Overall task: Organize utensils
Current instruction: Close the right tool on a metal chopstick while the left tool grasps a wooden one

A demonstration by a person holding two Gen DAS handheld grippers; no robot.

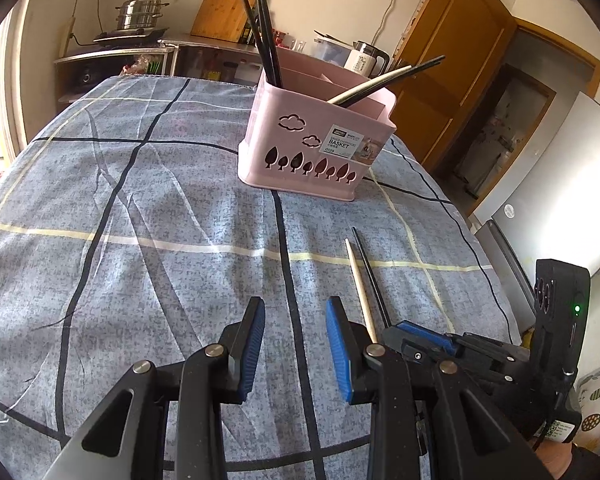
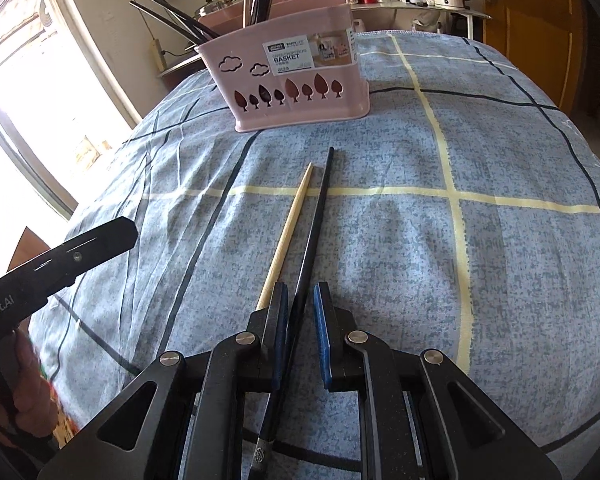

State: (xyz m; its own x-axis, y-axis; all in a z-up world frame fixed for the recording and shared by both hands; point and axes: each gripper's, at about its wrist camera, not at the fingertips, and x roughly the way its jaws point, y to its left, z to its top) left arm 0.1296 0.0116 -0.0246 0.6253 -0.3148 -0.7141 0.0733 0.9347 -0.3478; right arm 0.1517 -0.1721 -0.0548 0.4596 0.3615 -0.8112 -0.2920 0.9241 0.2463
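Observation:
A pink divided basket stands on the blue checked tablecloth, with several dark chopsticks upright or leaning in it. In front of it a wooden chopstick and a black chopstick lie side by side. My right gripper is low over their near ends. The black chopstick runs between its blue pads, with cloth showing between it and the right pad. The wooden one lies just outside the left finger. My left gripper hovers open and empty to their left.
The table's right edge drops off close to the chopsticks. Behind the table are a counter with a steamer pot, a cutting board and a kettle, and a wooden door. A hand holds the left gripper's handle.

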